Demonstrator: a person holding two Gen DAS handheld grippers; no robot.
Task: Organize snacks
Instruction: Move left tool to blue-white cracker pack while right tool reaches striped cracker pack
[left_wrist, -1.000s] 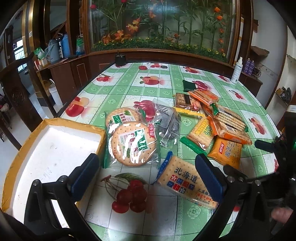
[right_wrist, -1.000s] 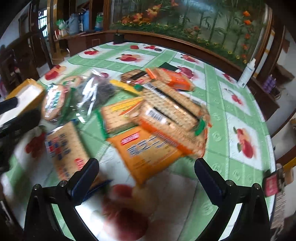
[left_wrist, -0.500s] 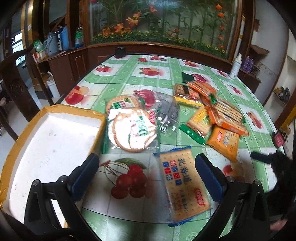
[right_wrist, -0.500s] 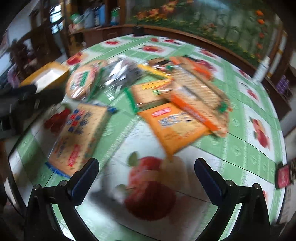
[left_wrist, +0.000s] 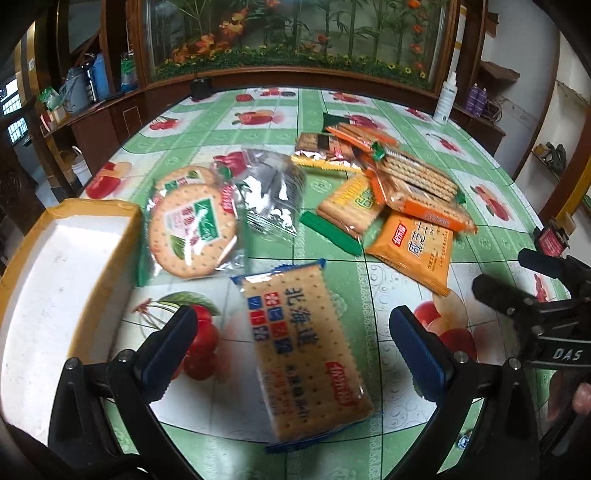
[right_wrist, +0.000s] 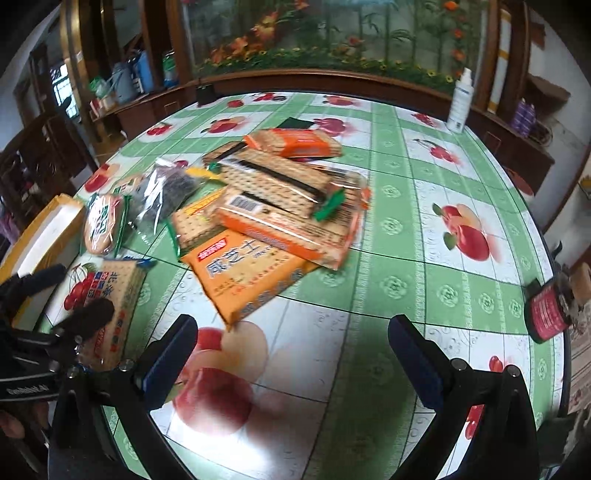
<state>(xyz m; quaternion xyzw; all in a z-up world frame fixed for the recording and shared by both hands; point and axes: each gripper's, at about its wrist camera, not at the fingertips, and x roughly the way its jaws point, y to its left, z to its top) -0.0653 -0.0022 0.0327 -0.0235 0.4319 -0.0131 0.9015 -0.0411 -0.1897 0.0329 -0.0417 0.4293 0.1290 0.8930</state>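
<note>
Nearest the left wrist camera, the left hand-held gripper (left_wrist: 293, 343) hangs with its blue-padded fingers wide apart and nothing between them but the blue-edged cracker packet (left_wrist: 308, 345), which lies flat on the bench (left_wrist: 399, 122) below, untouched. The right hand-held gripper (right_wrist: 291, 354) is likewise spread wide and empty, over a bare patch of the fruit-print cloth with a printed peach under it. Each tool shows in the other's view: the right one at the right edge of the left view (left_wrist: 532, 291), the left one at the left edge of the right view (right_wrist: 55, 299).

Left of the blue-edged packet sits the white foam box (left_wrist: 48, 280) with a yellow outer wall, its inside bare. Just beside its far corner lies the round cracker pack (left_wrist: 192, 229), and overlapping that on the right, a clear bag of dark snacks (left_wrist: 271, 190).

Further right is the main heap (loosely stacked, several packs overlapping): an orange packet (right_wrist: 243, 273) closest, a green-ended yellow cracker pack (left_wrist: 351, 206) beside it, a long clear sleeve of crackers (right_wrist: 280, 181) on top, and an orange-wrapped pack (right_wrist: 295, 144) at the far end.

Beyond, a white bottle (right_wrist: 460, 99) stands at the bench's far right rim.
</note>
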